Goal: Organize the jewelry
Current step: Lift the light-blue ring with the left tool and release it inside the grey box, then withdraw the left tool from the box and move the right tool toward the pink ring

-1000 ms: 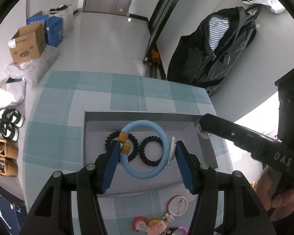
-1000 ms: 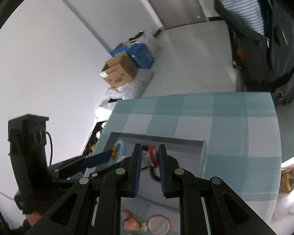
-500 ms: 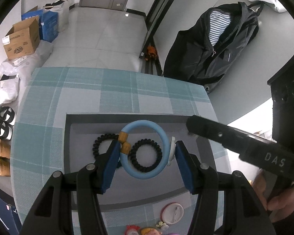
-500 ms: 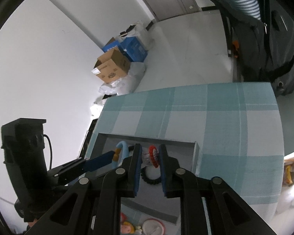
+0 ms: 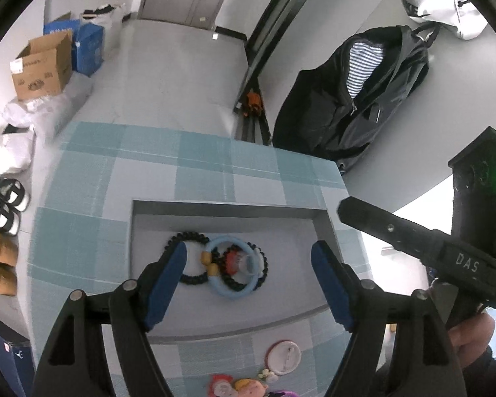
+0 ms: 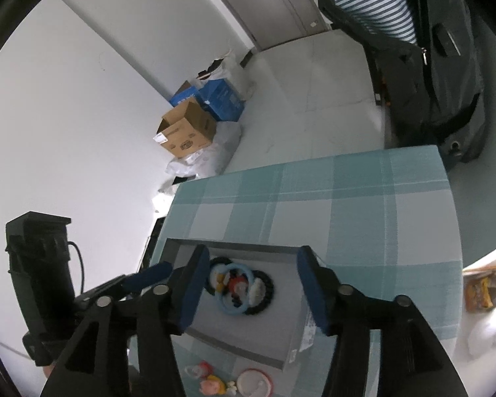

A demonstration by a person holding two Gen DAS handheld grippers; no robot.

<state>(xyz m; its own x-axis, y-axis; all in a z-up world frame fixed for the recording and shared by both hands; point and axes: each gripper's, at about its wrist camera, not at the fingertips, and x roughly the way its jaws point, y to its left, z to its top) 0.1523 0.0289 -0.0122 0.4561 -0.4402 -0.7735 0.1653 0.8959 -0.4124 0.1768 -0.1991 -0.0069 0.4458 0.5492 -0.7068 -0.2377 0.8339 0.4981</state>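
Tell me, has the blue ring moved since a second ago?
Yes. The blue ring, earlier between the left gripper fingers, now lies on the grey tray floor across the black bead bracelets, below the just-opened fingers.

- The left gripper [image 5: 249, 281] points steeply down, its blue-padded jaws standing wide apart; they have just been opening, and nothing is pinched between them.
- The right gripper [image 6: 251, 292] also tilts downward with its blue pads spread; its jaws have just been opening too, and they press on nothing.
- In the left wrist view the right gripper's black body [image 5: 423, 241] reaches in from the right, one dark finger stretched toward the left.
- The person's right hand [image 5: 473, 334] wraps that gripper's handle at the lower right edge.
- In the right wrist view the left gripper's housing [image 6: 43, 284] stands at the left, one blue-tipped finger [image 6: 147, 276] extended toward the right.
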